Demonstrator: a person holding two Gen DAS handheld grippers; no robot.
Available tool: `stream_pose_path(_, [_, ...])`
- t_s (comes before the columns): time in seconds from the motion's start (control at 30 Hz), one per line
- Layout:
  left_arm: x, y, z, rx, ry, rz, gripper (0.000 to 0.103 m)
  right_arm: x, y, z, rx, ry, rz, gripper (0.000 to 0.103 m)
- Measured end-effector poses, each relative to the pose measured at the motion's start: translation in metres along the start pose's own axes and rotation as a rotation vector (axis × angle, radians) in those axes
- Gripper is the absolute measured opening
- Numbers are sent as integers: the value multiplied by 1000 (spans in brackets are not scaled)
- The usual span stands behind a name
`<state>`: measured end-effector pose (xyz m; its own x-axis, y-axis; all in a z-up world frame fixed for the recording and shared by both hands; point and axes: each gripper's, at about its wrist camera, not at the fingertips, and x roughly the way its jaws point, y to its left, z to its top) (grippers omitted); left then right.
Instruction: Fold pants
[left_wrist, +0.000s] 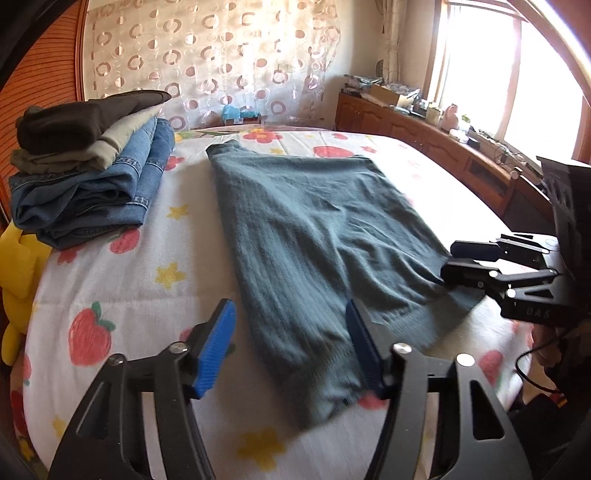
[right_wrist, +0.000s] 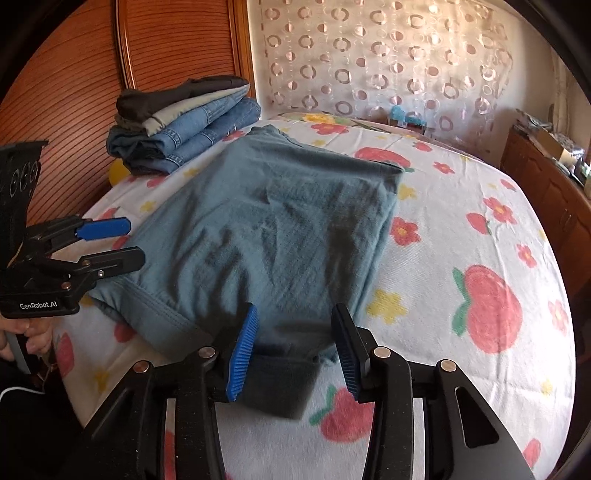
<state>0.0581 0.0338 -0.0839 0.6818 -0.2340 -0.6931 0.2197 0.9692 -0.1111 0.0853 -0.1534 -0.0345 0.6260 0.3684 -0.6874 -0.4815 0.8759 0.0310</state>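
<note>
Teal ribbed pants (left_wrist: 314, 229) lie flat on the bed, folded over, with the near end toward me; they also show in the right wrist view (right_wrist: 266, 229). My left gripper (left_wrist: 291, 347) is open, its blue pads on either side of the near left corner of the pants. My right gripper (right_wrist: 291, 350) is open over the near right corner; it also appears at the right of the left wrist view (left_wrist: 452, 260), jaws apart at the pants' edge. The left gripper shows at the left of the right wrist view (right_wrist: 127, 242).
A stack of folded clothes (left_wrist: 85, 162), jeans at the bottom, sits on the bed's far left by the wooden headboard (right_wrist: 74, 96). The bedsheet (right_wrist: 461, 236) is white with fruit prints. A wooden cabinet (left_wrist: 424, 133) runs along the right under the window. A yellow toy (left_wrist: 18, 266) lies at the left edge.
</note>
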Motion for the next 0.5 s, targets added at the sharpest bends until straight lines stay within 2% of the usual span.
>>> stream_pose_path(0.17, [-9,-1,-11,-11,13,-27,46,-21,-6,-13,39,-2,-3,44])
stream_pose_path(0.37, [0,-1,-19,-26,49,-24,45,-29,-14,-24,85,19,10,44])
stream_pose_path(0.5, [-1,-3,-23,-21,45,-22,45,-28,-15,-23,100,29,19,43])
